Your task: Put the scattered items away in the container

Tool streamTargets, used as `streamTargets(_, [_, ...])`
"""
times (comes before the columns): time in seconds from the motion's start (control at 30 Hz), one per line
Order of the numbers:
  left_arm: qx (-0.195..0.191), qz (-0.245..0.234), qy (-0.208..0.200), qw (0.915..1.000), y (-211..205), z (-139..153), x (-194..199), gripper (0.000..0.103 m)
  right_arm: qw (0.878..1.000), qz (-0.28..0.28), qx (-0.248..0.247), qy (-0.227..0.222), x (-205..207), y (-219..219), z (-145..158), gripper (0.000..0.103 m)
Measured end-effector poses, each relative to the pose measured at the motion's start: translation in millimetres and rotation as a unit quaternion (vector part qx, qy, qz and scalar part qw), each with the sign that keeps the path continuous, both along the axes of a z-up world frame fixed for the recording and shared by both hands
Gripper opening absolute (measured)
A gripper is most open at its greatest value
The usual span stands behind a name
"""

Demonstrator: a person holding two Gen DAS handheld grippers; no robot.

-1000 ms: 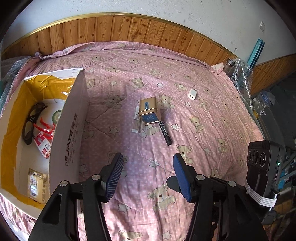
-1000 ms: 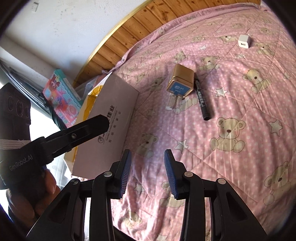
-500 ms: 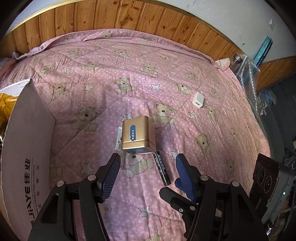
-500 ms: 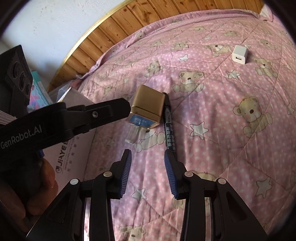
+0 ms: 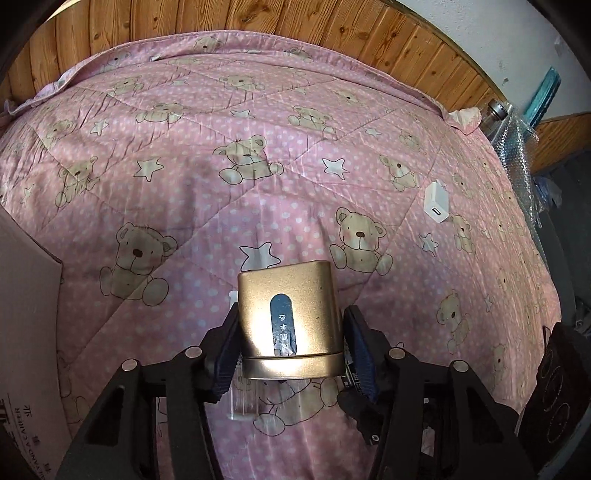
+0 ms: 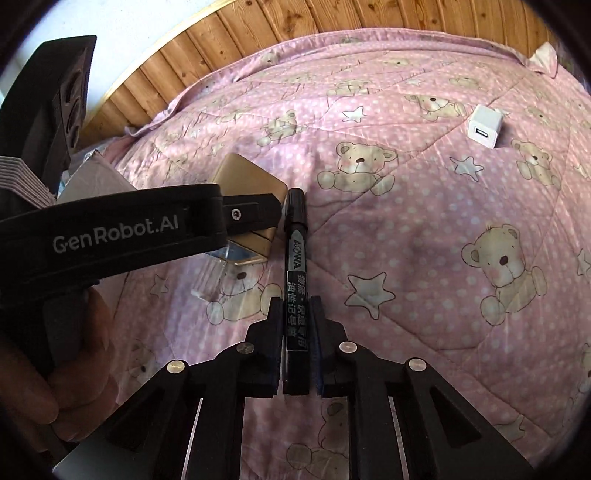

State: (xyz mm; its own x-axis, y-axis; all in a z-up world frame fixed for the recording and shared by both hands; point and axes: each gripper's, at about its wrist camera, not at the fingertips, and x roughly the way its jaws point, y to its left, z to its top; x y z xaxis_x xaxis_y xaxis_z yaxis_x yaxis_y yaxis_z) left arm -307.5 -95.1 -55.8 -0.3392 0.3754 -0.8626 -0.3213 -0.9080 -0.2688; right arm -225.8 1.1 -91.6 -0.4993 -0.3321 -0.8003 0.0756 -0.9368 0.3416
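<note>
A gold box (image 5: 288,317) with a dark label lies on the pink bear quilt. My left gripper (image 5: 291,349) is shut on it, with a blue pad against each side. In the right wrist view the gold box (image 6: 251,177) sits partly hidden behind the left gripper's black finger (image 6: 255,214). A black marker (image 6: 295,258) lies just to its right, pointing away from me, and my right gripper (image 6: 297,332) is shut on its near end. A white charger (image 5: 436,203) (image 6: 484,127) lies apart at the right. The cardboard container (image 5: 26,332) shows only its outer wall at the left.
A clear plastic piece (image 5: 243,398) (image 6: 214,280) lies flat by the gold box's near left corner. Wood panelling (image 5: 258,22) runs along the far side of the bed. Bubble wrap and a bottle (image 5: 498,110) stand past the right corner. A hand (image 6: 74,332) holds the left gripper.
Both grippers have come forward and down onto the quilt. The left one has shut on the gold box and the right one on the marker. The container's inside has left view.
</note>
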Motion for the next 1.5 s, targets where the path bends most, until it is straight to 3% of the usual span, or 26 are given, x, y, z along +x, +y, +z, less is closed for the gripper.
streamTargets(0.3, [-0.013,-0.003,0.034,0.9993,-40.0,31.8,57.4,0.054,0.999,0.003,-0.037,-0.015,65.6,21.6,10.6,0.014])
streamTargets(0.57, [-0.025,0.017,0.002,0.9995,-70.0,29.6,127.2,0.054,0.997,0.013,-0.064,-0.031,110.6,15.9,13.1,0.014])
streamTargets(0.73, [-0.04,0.03,0.009,0.9987,-77.9,42.4,159.8,0.054,0.997,0.03,-0.071,-0.022,140.9,0.1,25.8,0.014])
streamTargets(1.13, [-0.043,0.06,0.051,0.996,-92.3,85.9,210.8,0.054,0.996,0.053,-0.07,0.003,192.2,-20.7,57.3,0.014])
streamTargets(1.5, [-0.046,0.072,0.076,0.9934,-101.0,103.2,244.3,0.054,0.996,0.052,-0.067,0.025,219.5,-21.1,76.5,0.014])
